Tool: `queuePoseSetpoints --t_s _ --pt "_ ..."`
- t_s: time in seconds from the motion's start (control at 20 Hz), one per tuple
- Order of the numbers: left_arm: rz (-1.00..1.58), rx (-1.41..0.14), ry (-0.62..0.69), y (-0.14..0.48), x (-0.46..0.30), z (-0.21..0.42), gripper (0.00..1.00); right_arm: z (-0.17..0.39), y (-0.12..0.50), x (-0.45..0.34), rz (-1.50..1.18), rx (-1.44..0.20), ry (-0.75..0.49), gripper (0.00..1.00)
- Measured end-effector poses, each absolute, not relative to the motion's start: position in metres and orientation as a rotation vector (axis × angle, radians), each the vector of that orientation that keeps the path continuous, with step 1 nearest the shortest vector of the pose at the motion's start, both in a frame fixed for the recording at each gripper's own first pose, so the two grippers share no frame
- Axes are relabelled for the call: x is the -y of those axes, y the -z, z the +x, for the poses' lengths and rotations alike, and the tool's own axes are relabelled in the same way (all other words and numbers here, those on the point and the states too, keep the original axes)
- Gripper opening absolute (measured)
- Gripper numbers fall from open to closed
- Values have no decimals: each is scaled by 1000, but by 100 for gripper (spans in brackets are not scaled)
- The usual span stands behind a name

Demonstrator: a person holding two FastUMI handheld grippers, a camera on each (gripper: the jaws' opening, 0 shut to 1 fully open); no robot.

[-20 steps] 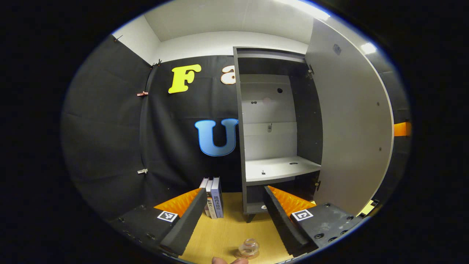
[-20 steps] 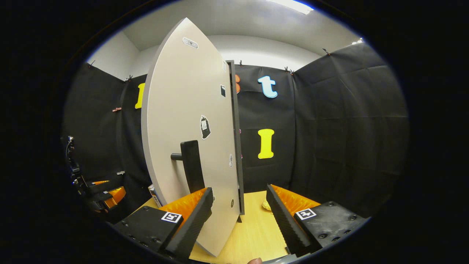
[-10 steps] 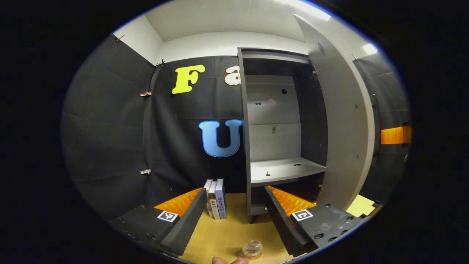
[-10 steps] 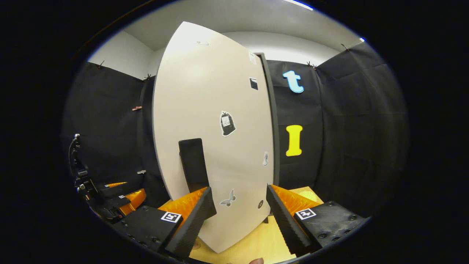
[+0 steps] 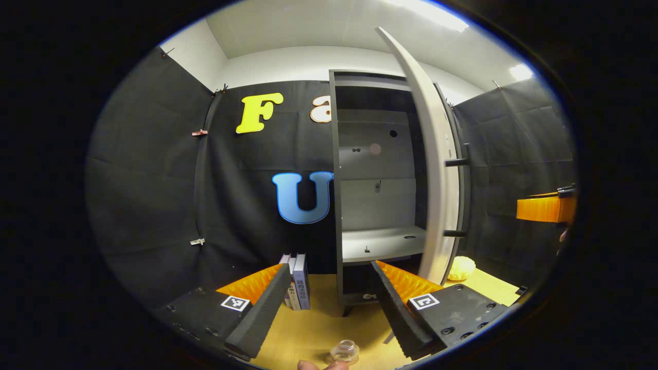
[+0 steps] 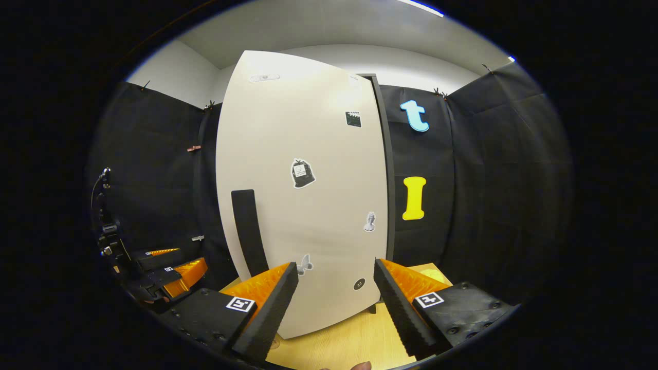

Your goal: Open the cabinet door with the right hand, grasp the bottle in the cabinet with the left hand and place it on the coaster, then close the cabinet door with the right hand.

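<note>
Pale grey, the door (image 6: pixel 303 205) now faces the right gripper view almost flat, where a second ago it stood well open and showed mostly its edge. From the left gripper view it has swung from wide open to roughly half shut, its thin edge (image 5: pixel 437 169) cutting across the cabinet (image 5: pixel 375 169) mouth. The closing step reads as well under way, with the last part of the swing left before the door meets the frame.

The right gripper (image 6: pixel 334 303) has its jaws spread wide with nothing between them; the door panel sits just ahead of the fingers and the black handle (image 6: pixel 247 231) stands off to their left, ungrasped, so the push seems to come from the fingers rather than a pull on the handle. The left gripper (image 5: pixel 329 303) is likewise released and empty, hovering over the wooden table (image 5: pixel 318 329). The cabinet shelf (image 5: pixel 380 244) is bare. A clear glass bottle (image 5: pixel 344 352) stands on the table just below the left fingers; whether a coaster lies under it cannot be told.

Small stickers (image 6: pixel 302 173) dot the door front, too small to read. Books (image 5: pixel 297 280) beside the cabinet carry spine writing that is not legible here.
</note>
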State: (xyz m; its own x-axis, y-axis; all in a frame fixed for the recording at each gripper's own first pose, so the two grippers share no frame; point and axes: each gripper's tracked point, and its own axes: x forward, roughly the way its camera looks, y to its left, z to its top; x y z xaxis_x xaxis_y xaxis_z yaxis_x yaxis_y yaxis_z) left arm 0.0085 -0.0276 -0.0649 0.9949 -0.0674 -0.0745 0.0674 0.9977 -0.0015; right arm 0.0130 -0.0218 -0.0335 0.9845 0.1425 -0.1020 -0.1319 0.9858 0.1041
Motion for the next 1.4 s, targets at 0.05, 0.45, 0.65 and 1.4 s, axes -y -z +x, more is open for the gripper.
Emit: queuePoseSetpoints --t_s 0.05,0.45,0.65,1.4 --pt "-1 -74 75 64 31 8 97 11 34 27 93 -108 -123 97" --pt "-6 -61 145 51 61 -2 97 -5 40 63 53 -84 -30 98" --pt "-17 -45 143 42 67 -6 97 -8 42 68 58 -80 -31 98" --pt "2 -43 121 36 70 -21 97 -18 51 77 41 -75 -28 98"
